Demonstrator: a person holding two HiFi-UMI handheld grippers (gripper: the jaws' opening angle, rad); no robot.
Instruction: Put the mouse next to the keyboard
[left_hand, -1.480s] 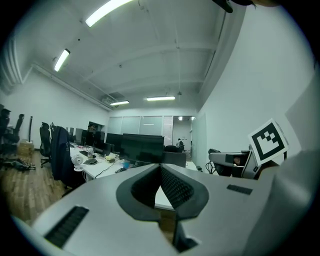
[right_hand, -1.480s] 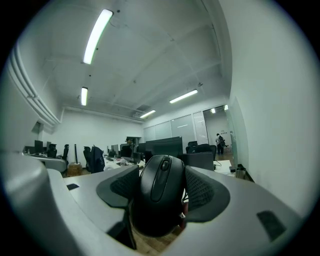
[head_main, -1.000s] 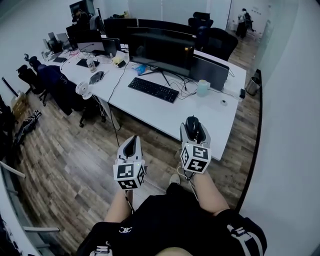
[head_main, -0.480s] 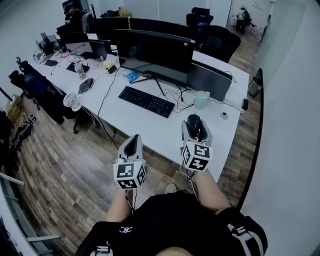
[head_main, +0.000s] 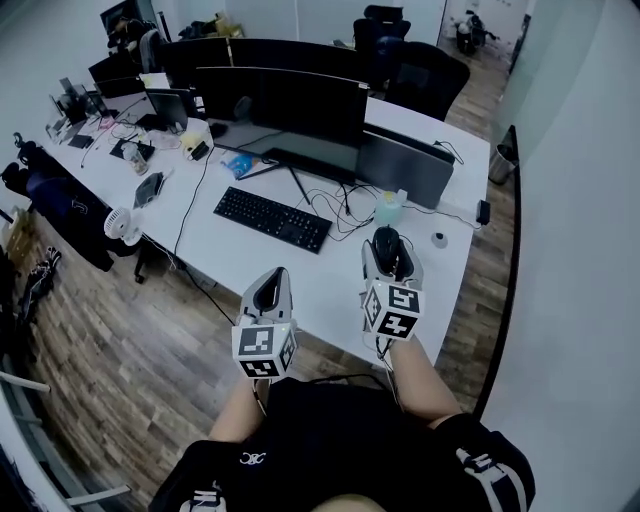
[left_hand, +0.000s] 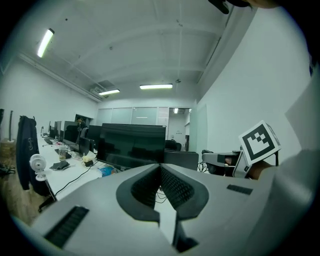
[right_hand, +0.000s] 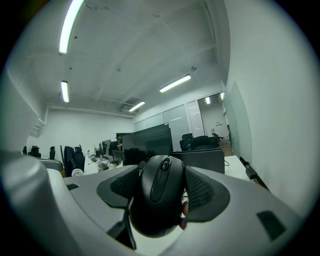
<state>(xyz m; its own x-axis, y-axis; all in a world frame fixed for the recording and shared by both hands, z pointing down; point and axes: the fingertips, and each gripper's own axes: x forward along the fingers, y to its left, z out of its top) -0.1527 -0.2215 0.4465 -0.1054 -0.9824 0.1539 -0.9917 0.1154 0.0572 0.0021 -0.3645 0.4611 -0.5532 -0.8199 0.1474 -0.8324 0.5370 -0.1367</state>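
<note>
A black mouse (head_main: 387, 247) (right_hand: 159, 192) sits clamped between the jaws of my right gripper (head_main: 390, 255) (right_hand: 161, 189), held in the air over the near edge of the white desk (head_main: 330, 265). The black keyboard (head_main: 271, 218) lies on that desk ahead and to the left of the mouse, in front of a wide dark monitor (head_main: 280, 100). My left gripper (head_main: 268, 292) (left_hand: 160, 186) hovers at the desk's near edge, its jaws shut with nothing between them.
Behind the keyboard run tangled cables (head_main: 345, 208), with a pale green cup (head_main: 388, 208) and a small round object (head_main: 438, 240) to the right. A dark laptop-like panel (head_main: 405, 168) stands by the monitor. More desks, a fan (head_main: 121, 226) and chairs stretch left; a white wall (head_main: 570, 250) runs along the right.
The desk has come closer beneath both grippers, so the mouse is now over the desktop's near edge. Both grippers keep the same state.
</note>
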